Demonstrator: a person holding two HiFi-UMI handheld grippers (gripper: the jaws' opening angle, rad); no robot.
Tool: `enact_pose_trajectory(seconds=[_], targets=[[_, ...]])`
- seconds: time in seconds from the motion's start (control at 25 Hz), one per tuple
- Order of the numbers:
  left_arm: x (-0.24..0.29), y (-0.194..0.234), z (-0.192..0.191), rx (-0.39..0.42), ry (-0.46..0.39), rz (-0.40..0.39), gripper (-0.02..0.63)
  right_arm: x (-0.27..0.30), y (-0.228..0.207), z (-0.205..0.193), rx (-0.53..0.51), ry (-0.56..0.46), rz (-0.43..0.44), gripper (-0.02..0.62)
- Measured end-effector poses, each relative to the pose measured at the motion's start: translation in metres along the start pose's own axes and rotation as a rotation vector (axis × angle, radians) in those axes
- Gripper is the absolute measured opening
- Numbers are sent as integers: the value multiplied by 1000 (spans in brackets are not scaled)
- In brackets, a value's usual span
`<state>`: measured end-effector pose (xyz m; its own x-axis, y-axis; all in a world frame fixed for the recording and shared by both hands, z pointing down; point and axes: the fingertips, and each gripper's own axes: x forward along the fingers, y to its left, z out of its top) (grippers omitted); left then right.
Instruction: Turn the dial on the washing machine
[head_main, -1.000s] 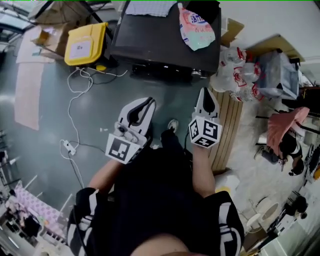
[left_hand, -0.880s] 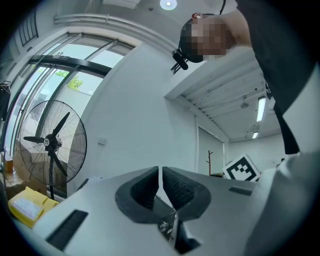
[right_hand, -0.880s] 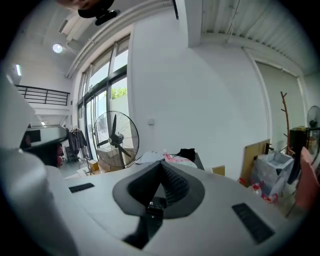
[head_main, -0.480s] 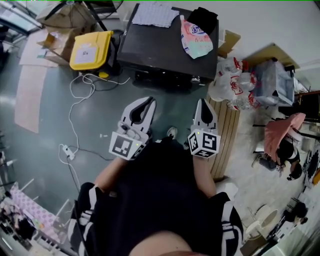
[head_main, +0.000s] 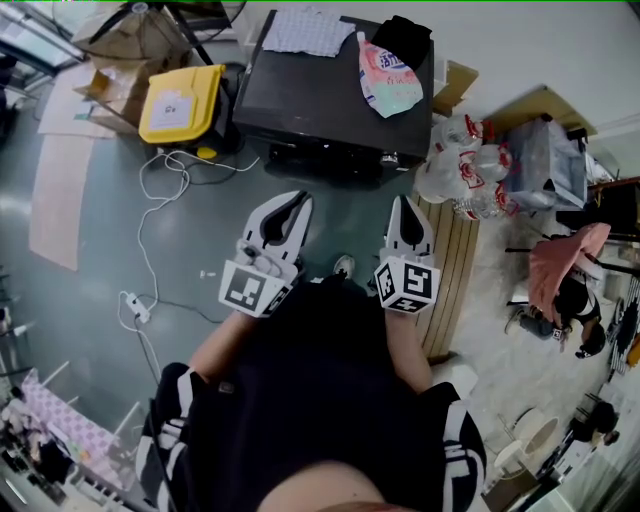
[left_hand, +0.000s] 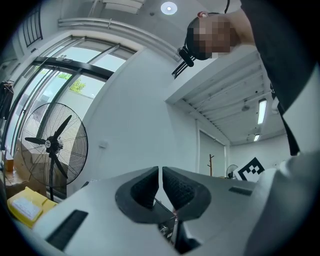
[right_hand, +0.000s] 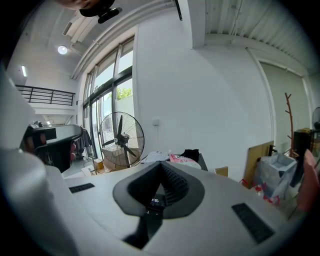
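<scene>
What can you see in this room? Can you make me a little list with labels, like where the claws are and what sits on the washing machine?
left claw: shut, empty, in the air, short of the machine
right claw: shut, empty, also short of the machine
washing machine: dark, ahead of both claws, not touched
on its top: colourful pouch, black cloth, checked cloth
dial: too small to make out
to its left in the head view: yellow box on the floor
</scene>
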<state>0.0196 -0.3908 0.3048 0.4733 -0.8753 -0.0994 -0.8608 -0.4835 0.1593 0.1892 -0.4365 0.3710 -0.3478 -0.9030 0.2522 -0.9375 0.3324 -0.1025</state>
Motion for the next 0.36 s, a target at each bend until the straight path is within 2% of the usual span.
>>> enact_pose_trajectory(seconds=[0.36], targets=[[-2, -6, 10, -3, -32, -17, 41, -4, 2, -1, 0, 1, 10, 25]])
